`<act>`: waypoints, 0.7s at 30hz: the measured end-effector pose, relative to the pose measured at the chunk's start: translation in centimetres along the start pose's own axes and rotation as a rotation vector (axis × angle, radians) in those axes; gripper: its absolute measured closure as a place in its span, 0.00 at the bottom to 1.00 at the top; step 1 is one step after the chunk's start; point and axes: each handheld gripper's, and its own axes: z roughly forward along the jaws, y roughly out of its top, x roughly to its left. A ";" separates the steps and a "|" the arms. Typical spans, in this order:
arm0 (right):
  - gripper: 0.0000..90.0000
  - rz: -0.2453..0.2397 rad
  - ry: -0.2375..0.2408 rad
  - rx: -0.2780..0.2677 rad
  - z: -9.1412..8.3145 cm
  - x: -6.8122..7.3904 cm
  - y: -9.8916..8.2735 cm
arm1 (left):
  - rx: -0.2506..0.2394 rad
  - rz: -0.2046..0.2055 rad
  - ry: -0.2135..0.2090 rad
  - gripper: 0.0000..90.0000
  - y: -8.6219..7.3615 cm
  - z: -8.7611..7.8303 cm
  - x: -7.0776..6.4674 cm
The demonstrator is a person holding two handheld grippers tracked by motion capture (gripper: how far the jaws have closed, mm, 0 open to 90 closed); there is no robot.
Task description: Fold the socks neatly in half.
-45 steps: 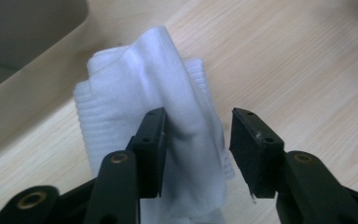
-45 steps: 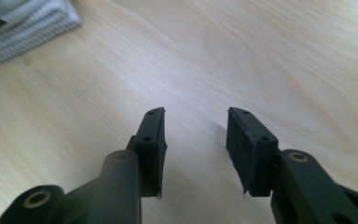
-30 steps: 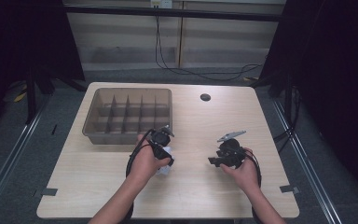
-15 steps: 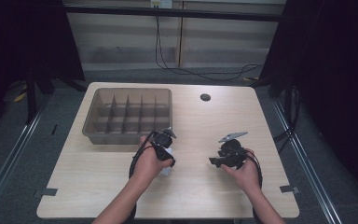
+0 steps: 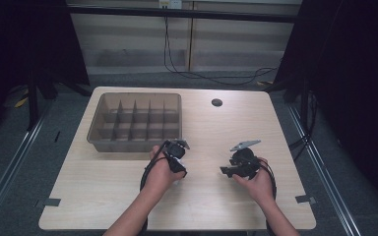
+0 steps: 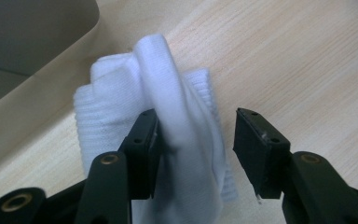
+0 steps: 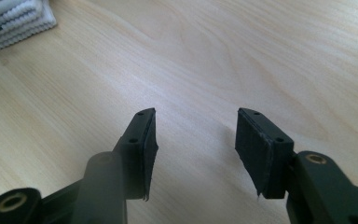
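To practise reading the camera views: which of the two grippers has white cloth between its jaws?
The left gripper: a raised fold of the white cloth stands between its jaws. The right gripper has bare wooden table between its open jaws.

White ribbed cloth [image 6: 121,112], black grippers [image 5: 176,156], pale wood-grain table [image 5: 211,132], grey-brown divided tray [image 5: 136,120] at far left, small black disc [image 5: 217,102] far right.

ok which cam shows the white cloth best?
The left gripper view: the folded white cloth lies up close on the table, one fold rising between the open jaws. The right gripper view catches just a corner at top left. In the high view the left hand hides most of it.
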 end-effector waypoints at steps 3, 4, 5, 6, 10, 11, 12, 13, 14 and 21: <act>0.54 -0.001 -0.001 -0.004 -0.1 0.0 0.1 | -0.003 -0.001 -0.009 0.56 0.0 0.0 0.1; 0.54 -0.002 0.000 -0.002 -0.1 0.0 0.1 | -0.005 0.000 -0.012 0.56 0.0 0.0 0.2; 0.54 -0.002 0.000 -0.002 -0.1 0.0 0.0 | -0.003 0.008 -0.013 0.56 -0.1 -0.1 0.3; 0.54 -0.002 -0.003 -0.001 -0.1 0.0 0.0 | -0.006 0.009 -0.014 0.56 -0.1 -0.1 0.3; 0.54 -0.003 0.005 -0.003 -0.1 0.0 0.0 | -0.014 0.001 -0.026 0.55 -0.3 -0.2 0.2; 0.54 -0.001 0.003 -0.004 -0.1 0.0 0.0 | -0.013 -0.004 -0.040 0.55 -0.3 -0.4 0.3; 0.54 0.003 0.003 -0.003 -0.1 -0.1 0.0 | -0.011 -0.010 -0.049 0.54 -0.2 -0.5 0.3; 0.54 0.002 0.003 -0.005 -0.1 -0.1 0.0 | -0.012 -0.018 -0.060 0.52 -0.2 -0.6 0.4; 0.54 0.005 0.003 -0.004 -0.1 -0.1 0.0 | -0.009 -0.022 -0.071 0.52 -0.2 -0.9 0.6; 0.54 0.010 0.004 -0.002 -0.2 -0.3 -0.1 | -0.033 -0.051 -0.102 0.49 -0.5 -2.7 1.9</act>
